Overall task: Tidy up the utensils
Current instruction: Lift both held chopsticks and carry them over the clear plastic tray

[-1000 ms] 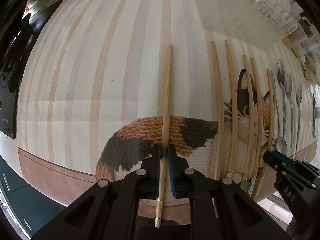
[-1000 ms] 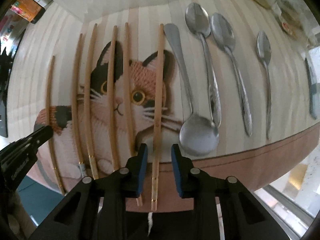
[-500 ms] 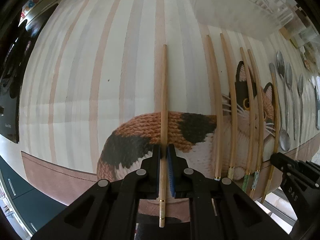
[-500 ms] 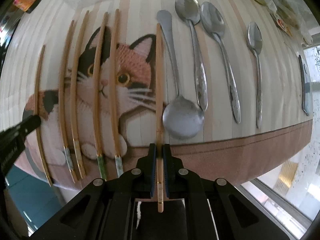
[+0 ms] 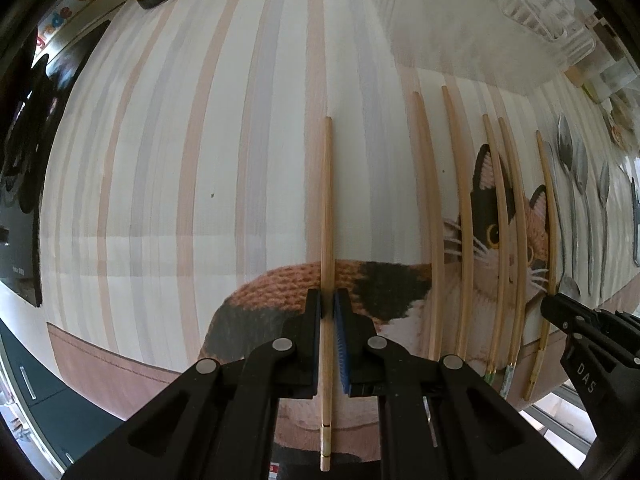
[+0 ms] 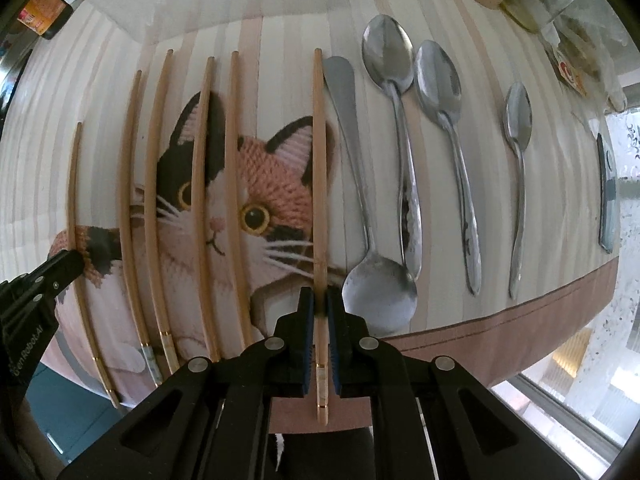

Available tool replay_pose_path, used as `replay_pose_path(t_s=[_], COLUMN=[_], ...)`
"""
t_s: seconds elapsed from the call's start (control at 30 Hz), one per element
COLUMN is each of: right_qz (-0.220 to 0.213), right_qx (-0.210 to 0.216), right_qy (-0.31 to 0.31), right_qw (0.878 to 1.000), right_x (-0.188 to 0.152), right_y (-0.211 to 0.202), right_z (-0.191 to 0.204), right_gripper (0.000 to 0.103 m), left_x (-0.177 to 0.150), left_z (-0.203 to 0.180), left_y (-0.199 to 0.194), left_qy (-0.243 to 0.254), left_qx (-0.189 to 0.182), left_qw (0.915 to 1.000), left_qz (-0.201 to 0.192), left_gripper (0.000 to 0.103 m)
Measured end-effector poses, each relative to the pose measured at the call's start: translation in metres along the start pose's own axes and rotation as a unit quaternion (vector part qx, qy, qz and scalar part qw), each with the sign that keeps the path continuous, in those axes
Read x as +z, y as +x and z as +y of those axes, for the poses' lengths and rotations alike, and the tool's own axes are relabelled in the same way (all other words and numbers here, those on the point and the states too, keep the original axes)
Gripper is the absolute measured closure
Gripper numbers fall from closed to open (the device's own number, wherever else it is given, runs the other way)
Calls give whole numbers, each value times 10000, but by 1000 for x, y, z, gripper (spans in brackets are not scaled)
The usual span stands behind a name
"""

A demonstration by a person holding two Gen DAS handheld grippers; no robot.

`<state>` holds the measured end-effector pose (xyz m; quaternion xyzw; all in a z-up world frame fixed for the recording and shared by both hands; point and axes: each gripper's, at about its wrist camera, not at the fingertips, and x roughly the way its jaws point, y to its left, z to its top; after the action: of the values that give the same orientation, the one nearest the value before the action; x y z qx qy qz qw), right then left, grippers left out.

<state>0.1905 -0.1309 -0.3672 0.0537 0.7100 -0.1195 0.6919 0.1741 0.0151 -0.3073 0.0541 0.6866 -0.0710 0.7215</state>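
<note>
chopsticks (image 5: 327, 216): pale wood, gold-banded ends | left gripper (image 5: 327, 308) clamps one | right gripper (image 6: 320, 304) clamps another (image 6: 319, 184)

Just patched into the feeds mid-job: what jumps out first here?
Each hand-held gripper is clamped on a chopstick: the left hand-held gripper on the leftmost chopstick, the right hand-held gripper on the rightmost chopstick. Four chopsticks lie between them across the cat tablecloth, with spoons lined up to the right.

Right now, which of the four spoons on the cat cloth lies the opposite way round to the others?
The leftmost spoon, beside the chopstick in the right gripper: its bowl points toward the camera, while the other three point their bowls away.
</note>
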Motion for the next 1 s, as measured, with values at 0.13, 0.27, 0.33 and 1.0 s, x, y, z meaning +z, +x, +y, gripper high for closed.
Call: replay_pose_path(t_s=[0.13, 0.27, 0.33, 1.0], right_qz=[-108, -224, -375, -1700], right_qx=[-16, 101, 170, 866], right_qy=[9, 67, 8, 230], right_qw=[9999, 9997, 9992, 9814], right_x=[9, -3, -6, -21], right_y=[-6, -16, -27, -170], right_z=[7, 1, 5, -32], right_gripper=[96, 96, 96, 96], left_x=[7, 6, 7, 65], left_z=[-3, -7, -8, -19], left_y=[1, -11, -23, -165], left_qy=[18, 25, -26, 247], left_qx=[107, 209, 213, -248], left_qw=[9999, 9996, 9994, 9872], left_qz=[17, -173, -282, -1558], left_gripper=[98, 98, 98, 98])
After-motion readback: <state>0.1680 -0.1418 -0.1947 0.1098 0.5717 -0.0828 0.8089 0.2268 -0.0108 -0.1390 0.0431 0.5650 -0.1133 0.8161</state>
